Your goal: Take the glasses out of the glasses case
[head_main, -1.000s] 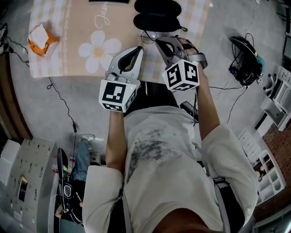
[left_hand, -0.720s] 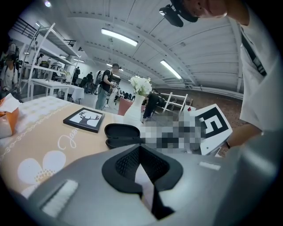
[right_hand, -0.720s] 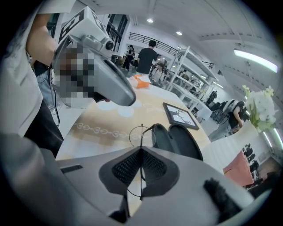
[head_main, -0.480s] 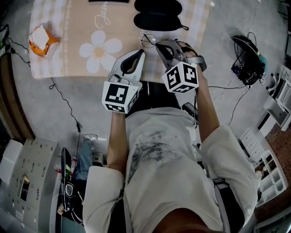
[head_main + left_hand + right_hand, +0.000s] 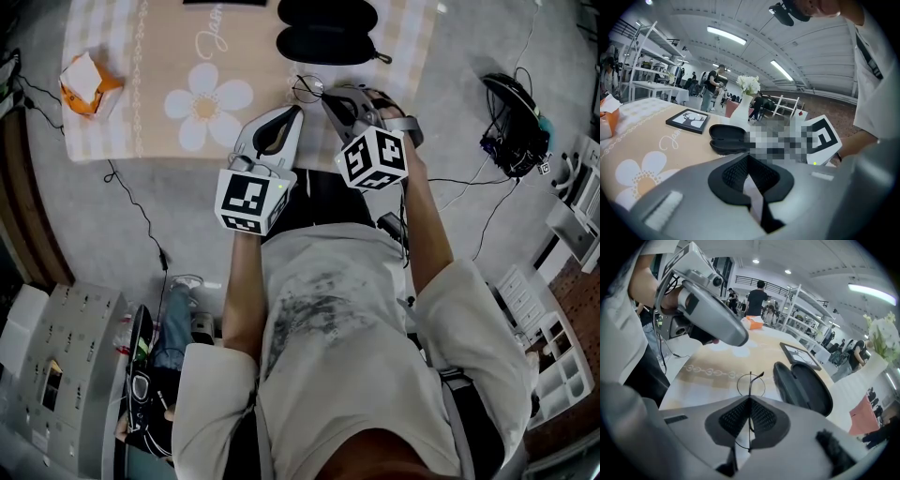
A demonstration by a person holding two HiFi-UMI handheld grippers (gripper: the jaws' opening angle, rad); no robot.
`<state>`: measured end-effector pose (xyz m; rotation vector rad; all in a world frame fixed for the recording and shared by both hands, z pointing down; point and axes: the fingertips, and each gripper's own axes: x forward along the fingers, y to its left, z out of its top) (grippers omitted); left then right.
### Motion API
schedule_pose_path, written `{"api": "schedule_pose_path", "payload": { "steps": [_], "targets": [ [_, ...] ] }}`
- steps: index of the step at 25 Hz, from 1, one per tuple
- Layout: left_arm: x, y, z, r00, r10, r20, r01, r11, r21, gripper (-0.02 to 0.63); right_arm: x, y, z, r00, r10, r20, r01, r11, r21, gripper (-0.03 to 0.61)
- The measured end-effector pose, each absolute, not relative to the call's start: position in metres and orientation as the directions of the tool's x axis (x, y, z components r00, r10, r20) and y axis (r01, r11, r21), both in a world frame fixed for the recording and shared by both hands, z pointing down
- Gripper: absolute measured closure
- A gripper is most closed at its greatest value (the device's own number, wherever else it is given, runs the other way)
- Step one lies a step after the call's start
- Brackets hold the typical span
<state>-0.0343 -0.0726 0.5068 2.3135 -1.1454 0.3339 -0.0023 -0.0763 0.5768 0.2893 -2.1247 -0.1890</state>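
Right gripper: jaws closed on the thin wire frame of the glasses, with one round lens projecting beyond the tips over the near edge of the flower-print mat. The open black glasses case lies on the mat just ahead of these jaws and to their right, apart from the glasses. Left gripper: jaws together with nothing between them, held just beside the right gripper on its left.
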Motion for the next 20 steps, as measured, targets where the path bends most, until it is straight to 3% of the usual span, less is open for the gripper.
{"api": "schedule_pose_path", "payload": {
  "steps": [20],
  "targets": [
    [-0.032, -0.072, 0.510, 0.604, -0.658, 0.449, -0.797, -0.494, 0.347, 0.606, -0.003, -0.070, 0.589, -0.532, -0.238, 0.813, -0.095, 0.970, 0.222, 0.560]
  ]
}}
